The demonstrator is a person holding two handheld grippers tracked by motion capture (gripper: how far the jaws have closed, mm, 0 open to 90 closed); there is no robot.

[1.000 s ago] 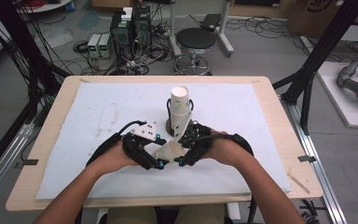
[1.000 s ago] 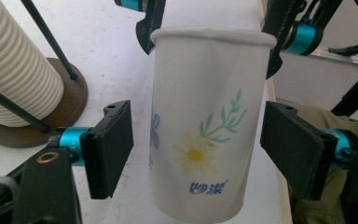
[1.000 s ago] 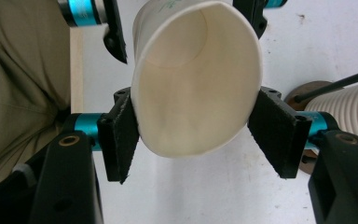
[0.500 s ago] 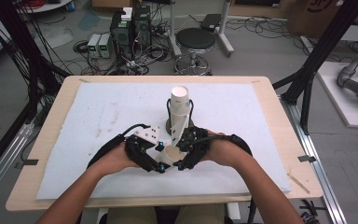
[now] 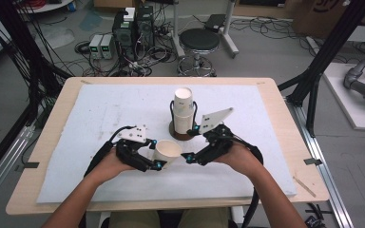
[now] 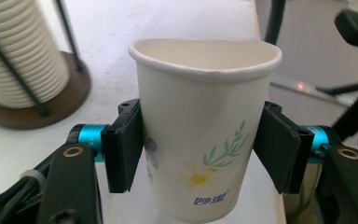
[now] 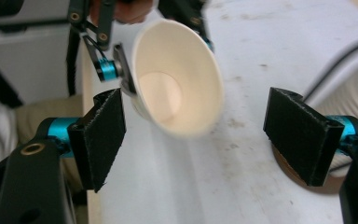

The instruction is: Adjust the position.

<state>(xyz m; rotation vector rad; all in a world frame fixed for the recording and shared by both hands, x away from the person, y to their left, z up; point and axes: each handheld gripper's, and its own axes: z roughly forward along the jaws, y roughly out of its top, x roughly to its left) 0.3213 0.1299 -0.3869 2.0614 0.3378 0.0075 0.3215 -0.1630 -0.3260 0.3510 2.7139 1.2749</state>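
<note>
Holding: left tool (image 5: pixel 156 154) has a single paper cup (image 5: pixel 167 152) clamped between its two black pads; in the left gripper view the pads press on opposite sides of the cup wall (image 6: pixel 200 140).
Left tool state: clamped on the paper cup; its jaws have just eased slightly wider, with the cup between them and both pads in contact.
Right tool state: right tool (image 5: pixel 190 142) stands apart, pads well clear of each other; its jaws have just been opening, and nothing sits between the pads (image 7: pixel 102 140) in the right gripper view.
Cup position: off the mat, lifted, near the middle of the table's near half, just in front of the cup stack; between the two tools in the high view.
Cup attitude: tilted, mouth turned toward the right tool; the right gripper view looks into its open mouth (image 7: pixel 177 88), somewhat blurred.
Cup markings: white, printed with a daisy, a green sprig and small blue lettering.
Cup stack: tall stack of nested paper cups (image 5: pixel 184 111) upright in a wire holder on a round brown base (image 5: pixel 180 135), at the centre of the table; ribbed rims (image 6: pixel 23 51) show at the upper left of the left gripper view.
Surface: white mat (image 5: pixel 100 109) covers most of the wooden table (image 5: pixel 52 123), speckled with small dark marks.
Hands: left hand (image 5: pixel 109 166) and right hand (image 5: pixel 240 159) grip the tool bodies, forearms coming in over the near edge.
Gap: right tool sits just beside the cup, not touching it.
</note>
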